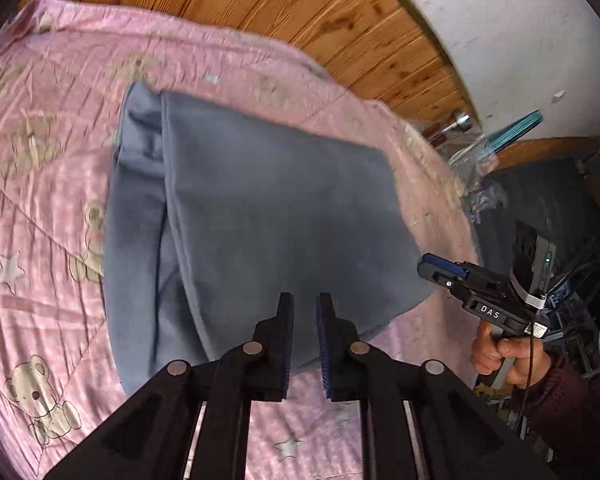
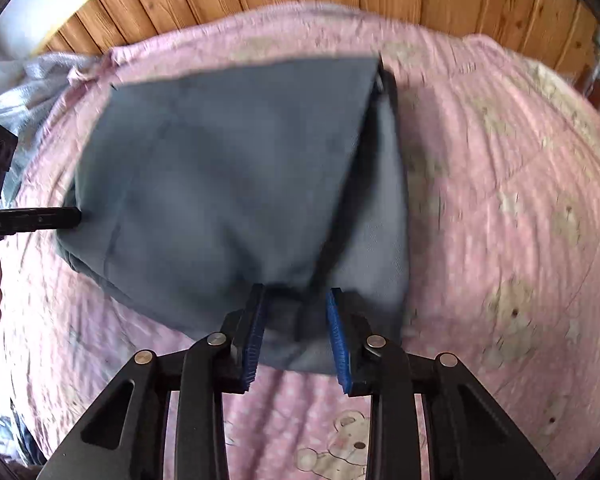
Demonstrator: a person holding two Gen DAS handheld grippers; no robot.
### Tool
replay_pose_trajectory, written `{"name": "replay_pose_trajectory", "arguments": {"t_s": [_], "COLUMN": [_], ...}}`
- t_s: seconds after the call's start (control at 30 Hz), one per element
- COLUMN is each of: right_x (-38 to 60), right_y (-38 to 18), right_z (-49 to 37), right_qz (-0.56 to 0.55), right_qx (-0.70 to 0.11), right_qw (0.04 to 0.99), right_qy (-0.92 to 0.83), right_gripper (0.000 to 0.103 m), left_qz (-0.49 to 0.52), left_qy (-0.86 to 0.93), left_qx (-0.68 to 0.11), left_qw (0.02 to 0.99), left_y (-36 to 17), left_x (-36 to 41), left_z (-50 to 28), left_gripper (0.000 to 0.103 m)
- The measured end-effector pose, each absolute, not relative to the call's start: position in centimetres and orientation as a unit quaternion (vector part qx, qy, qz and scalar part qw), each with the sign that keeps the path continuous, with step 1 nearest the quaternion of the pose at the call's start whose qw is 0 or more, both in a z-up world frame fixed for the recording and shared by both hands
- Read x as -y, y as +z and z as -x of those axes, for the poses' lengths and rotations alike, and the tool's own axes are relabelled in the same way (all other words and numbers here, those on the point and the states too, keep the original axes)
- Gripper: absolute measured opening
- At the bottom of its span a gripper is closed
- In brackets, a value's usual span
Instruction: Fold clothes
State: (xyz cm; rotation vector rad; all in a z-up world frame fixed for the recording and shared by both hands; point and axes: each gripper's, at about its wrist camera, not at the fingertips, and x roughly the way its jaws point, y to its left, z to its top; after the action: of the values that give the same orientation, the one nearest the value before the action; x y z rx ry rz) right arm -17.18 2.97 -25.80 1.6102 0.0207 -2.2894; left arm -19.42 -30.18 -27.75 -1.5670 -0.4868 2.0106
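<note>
My grey garment [image 1: 260, 208] lies folded on the pink quilt [image 1: 52, 184], one narrower layer showing along its far side; my left gripper [image 1: 305, 308] hangs over the near edge, jaws a narrow gap apart, holding nothing; my right gripper [image 2: 296, 312] stands wider, cloth between the pads but, I judge, not pinched. To fold well, I should close both on the same edge, lift level, and lay it over squarely.
</note>
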Motion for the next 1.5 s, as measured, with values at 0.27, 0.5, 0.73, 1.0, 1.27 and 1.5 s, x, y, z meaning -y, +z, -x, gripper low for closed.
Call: {"name": "replay_pose_trajectory", "arguments": {"t_s": [0.27, 0.5, 0.73, 1.0, 1.27, 1.5], "right_x": [-5.5, -5.0, -5.3, -4.9, -8.4, -4.4], "right_y": [-19.8, -22.6, -24.7, -24.4, -22.9, -23.3], "right_z": [20.7, 30.8, 32.2, 31.8, 31.6, 22.0], "right_qz": [-0.541, -0.54, -0.539, -0.538, -0.525, -0.556], "right_qx": [0.034, -0.036, -0.079, -0.042, -0.014, 0.053], "right_qw": [0.183, 0.114, 0.125, 0.152, 0.037, 0.165], "right_qy": [-0.82, -0.833, -0.829, -0.828, -0.85, -0.813], "right_gripper": [0.029, 0.029, 0.037, 0.023, 0.027, 0.035], "left_qz": [0.594, 0.607, 0.503, 0.541, 0.614, 0.608], "left_qy": [0.733, 0.713, 0.745, 0.713, 0.684, 0.695], "left_qx": [0.205, 0.227, 0.279, 0.214, 0.243, 0.257], "left_qw": [0.262, 0.268, 0.338, 0.392, 0.311, 0.287], "left_y": [-30.3, -29.9, -23.2, -24.3, -29.9, -29.5], "left_x": [31.9, 32.1, 35.2, 27.3, 29.3, 30.8], "left_z": [17.8, 18.4, 21.7, 24.7, 21.1, 18.6], "left_gripper": [0.004, 0.005, 0.008, 0.012, 0.004, 0.004]}}
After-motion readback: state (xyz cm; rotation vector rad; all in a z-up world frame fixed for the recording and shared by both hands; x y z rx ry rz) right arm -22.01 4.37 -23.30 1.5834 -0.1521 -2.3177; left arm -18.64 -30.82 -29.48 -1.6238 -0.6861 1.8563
